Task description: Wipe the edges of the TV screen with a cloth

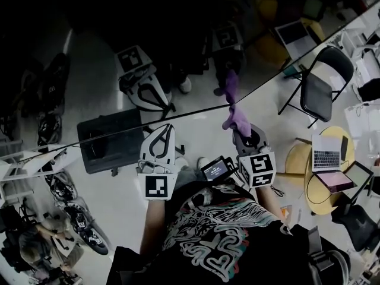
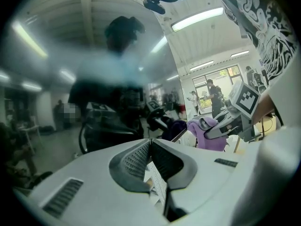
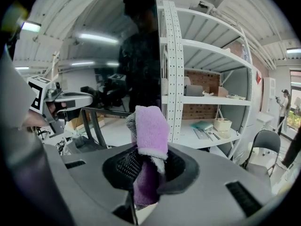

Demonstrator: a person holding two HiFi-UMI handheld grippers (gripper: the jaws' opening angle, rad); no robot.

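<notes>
- The left white plastic two-jaw gripper (image 2: 150,142) points forward on a bare, outstretched forearm (image 1: 152,224), its ribbed dark jaws pressed together.
- The right white plastic two-jaw gripper (image 3: 146,160) is level just beside it, jaws clamped on a folded purple fleecy cloth (image 3: 150,126) that sticks up past the tips.

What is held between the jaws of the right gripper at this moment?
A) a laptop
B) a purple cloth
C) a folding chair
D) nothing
B: in the right gripper view, the jaws of the right gripper are closed on the purple cloth, which sticks up between them.
</notes>
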